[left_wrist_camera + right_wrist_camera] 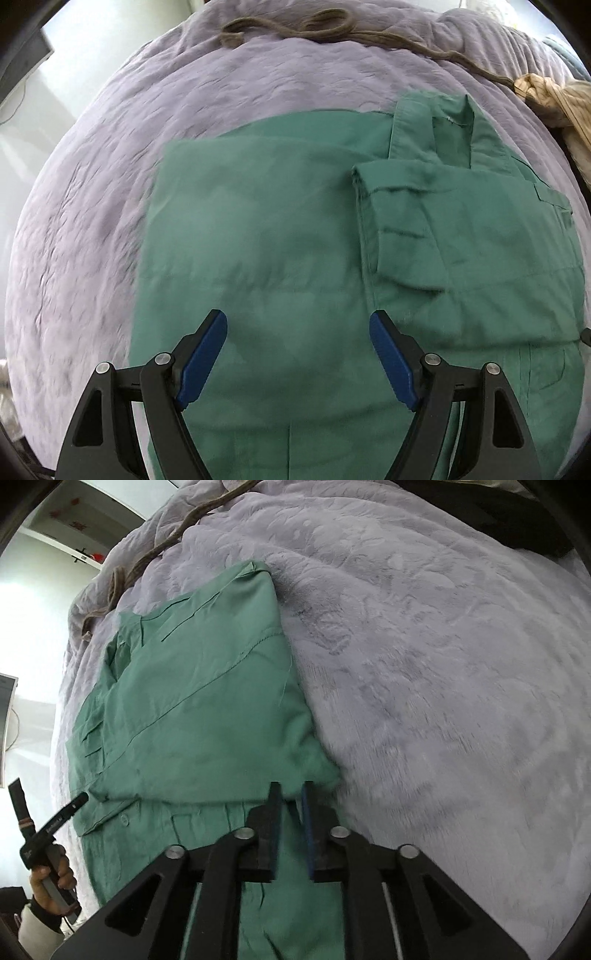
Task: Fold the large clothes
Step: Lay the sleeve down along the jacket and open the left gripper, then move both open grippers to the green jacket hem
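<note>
I look down on a green shirt (280, 236), smooth woven cotton with stitched seams, lying partly folded on a plush, embossed lilac blanket (92, 229). A sleeve lies folded across its right half. My left gripper (298, 325) hangs over the shirt's lower middle, blue-padded jaws spread wide with nothing between them. My right gripper (291, 794) sits at the shirt's right edge, jaws a narrow gap apart; I cannot tell whether they pinch cloth. A twisted brown cord (332, 29) lies beyond.
</note>
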A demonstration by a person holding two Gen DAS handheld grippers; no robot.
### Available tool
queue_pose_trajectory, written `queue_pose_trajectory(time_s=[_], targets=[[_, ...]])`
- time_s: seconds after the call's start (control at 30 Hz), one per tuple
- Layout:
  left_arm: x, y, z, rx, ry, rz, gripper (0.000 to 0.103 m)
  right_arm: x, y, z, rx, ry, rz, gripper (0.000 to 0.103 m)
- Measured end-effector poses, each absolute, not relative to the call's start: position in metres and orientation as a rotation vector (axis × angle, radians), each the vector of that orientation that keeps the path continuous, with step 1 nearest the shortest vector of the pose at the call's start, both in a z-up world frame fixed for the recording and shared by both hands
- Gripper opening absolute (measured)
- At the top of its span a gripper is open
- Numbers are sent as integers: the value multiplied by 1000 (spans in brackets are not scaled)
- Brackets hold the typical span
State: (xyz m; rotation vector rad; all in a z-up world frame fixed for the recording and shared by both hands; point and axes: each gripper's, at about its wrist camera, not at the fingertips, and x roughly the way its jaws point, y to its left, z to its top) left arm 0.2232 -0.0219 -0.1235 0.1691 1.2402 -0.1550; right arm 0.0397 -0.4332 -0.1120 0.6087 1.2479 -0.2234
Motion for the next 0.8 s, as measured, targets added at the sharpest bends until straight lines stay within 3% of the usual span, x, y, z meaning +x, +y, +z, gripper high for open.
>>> queue_pose_trajectory(time_s=[0.07, 0.23, 0.4, 0.6, 0.77, 0.8], targets=[[211, -18, -122, 166, 1266, -146, 80, 29, -431, -109, 611, 1257, -227, 39], [173, -21, -118, 183, 1313, -139, 80, 8, -425, -110, 629, 1309, -223, 44], [140, -20, -115, 160, 1370, -123, 80, -10, -415, -105, 622, 1349, -197, 60], [104, -18, -106, 136, 1411, -91, 80, -25, -405, -101, 626, 1391, -159, 71], [73, -12, -98, 112, 1440, -56, 80, -34, -396, -98, 619, 1419, -126, 71], [69, -11, -97, 111, 1445, -49, 80, -36, -394, -99, 622, 1427, -120, 76]])
